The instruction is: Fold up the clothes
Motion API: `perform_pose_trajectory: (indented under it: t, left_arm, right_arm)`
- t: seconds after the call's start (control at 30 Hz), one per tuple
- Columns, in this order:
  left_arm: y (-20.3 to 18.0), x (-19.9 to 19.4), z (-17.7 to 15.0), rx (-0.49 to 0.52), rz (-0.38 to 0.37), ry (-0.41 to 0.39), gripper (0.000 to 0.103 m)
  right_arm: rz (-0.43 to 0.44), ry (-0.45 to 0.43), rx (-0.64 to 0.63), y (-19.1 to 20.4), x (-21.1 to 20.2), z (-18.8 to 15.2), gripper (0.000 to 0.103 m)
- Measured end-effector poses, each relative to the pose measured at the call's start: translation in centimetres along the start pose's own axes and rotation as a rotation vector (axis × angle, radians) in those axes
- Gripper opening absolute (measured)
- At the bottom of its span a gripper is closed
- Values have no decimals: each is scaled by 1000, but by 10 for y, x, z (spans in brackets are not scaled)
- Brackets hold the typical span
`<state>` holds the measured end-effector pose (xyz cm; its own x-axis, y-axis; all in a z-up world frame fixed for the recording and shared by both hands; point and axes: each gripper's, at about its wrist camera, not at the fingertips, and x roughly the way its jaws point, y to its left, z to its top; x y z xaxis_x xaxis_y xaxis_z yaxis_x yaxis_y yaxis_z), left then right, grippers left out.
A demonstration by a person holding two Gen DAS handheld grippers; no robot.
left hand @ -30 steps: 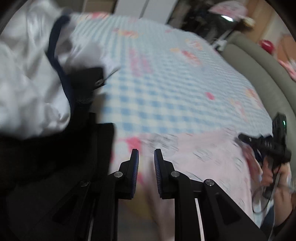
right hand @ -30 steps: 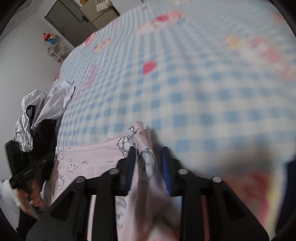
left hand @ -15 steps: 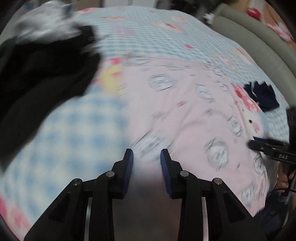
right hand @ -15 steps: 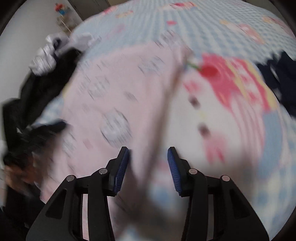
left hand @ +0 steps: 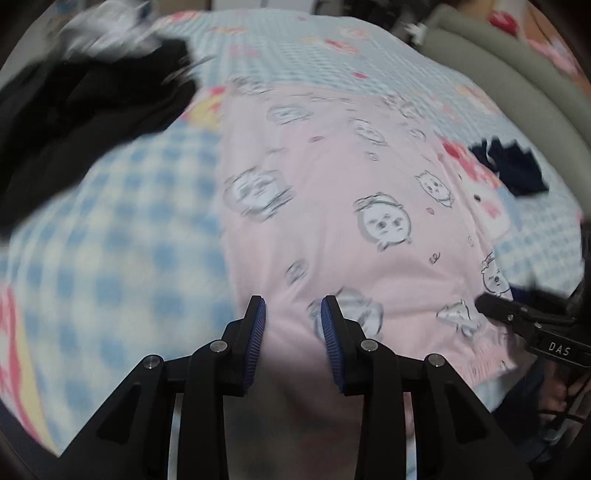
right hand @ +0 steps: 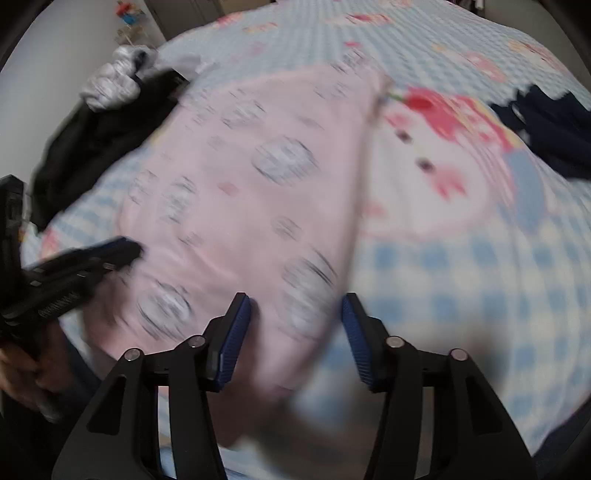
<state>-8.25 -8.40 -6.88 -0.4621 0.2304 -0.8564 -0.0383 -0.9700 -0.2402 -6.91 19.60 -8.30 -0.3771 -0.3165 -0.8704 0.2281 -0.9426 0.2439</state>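
Motion blur smears the black clothes (left hand: pixel 74 110) and white garment (left hand: pixel 107 26) at the left view's far edge, so their shapes cannot be told. In the right view the pink garment (right hand: pixel 258 177) is blurred, its prints unreadable, and its near hem is lost in a dark smear. The left gripper (right hand: pixel 74 273) is cut by that frame's edge, its jaws unclear.

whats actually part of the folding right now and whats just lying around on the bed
In use:
- pink printed garment, spread flat
- left gripper, open over its near edge
- right gripper, open over it

Lying about:
- black clothes
- white garment
- navy item
- checked bedsheet underneath
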Motion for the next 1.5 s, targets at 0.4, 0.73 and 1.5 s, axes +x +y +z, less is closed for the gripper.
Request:
perform_pose_trajectory:
  t: [0.4,0.73,1.5]
  left_arm:
    - [-3,-5,-37,-152,-166,60,34]
    - [-1,-36,-45,-160,-195,-63,33]
    - [-59,6,-14,13,-142,13,40]
  right_arm:
    - [46,-8,53,2,-3,-22,52]
    - [14,-12,72,7,-11,-24,52]
    - [-203,60,-68,41,2,12,67]
